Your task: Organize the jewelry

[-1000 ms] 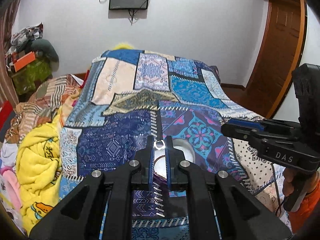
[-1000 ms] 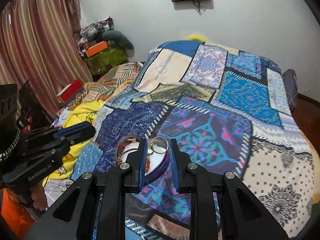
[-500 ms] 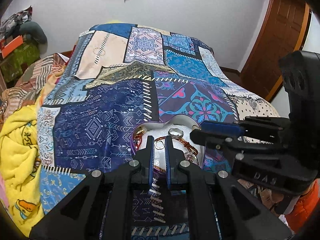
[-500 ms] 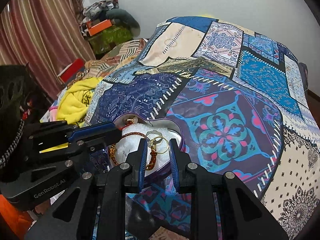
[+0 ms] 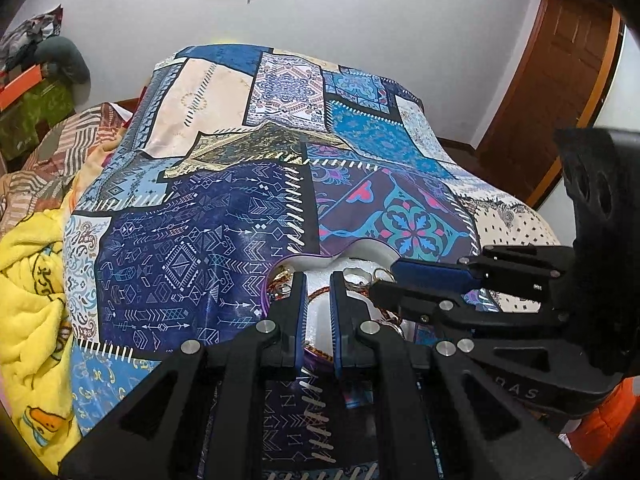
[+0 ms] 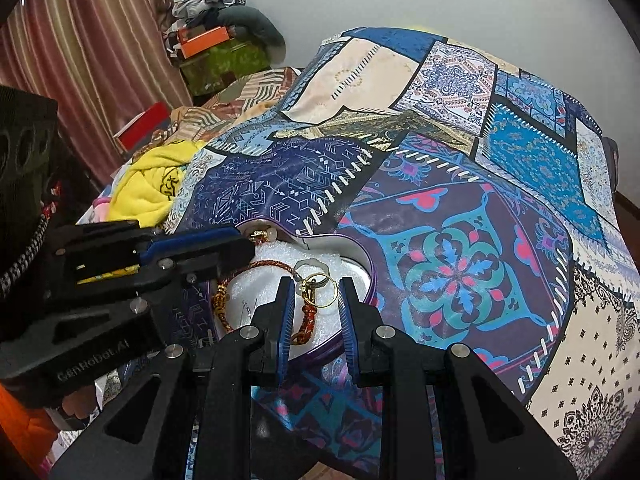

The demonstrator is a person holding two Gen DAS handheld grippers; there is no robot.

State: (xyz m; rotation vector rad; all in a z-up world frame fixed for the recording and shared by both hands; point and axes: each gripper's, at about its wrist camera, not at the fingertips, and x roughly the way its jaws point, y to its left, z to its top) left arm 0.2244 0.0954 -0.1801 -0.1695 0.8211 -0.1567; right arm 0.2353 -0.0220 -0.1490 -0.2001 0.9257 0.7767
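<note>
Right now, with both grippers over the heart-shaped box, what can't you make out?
- Heart-shaped box: its left lobe hidden by the left gripper in the right wrist view.
- Braided bracelet: its lower run hidden behind the right gripper.
- Gold ring: touching the fingers or lying loose, unclear.
- Left wrist view: box contents mostly blocked by both grippers.

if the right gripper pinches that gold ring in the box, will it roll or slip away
The gold ring is thin, round, smooth metal, so it would probably slip or twist between the fingers. It lies flat on white foam, so rolling seems unlikely. It touches neighbouring rings, which may get dragged along.
</note>
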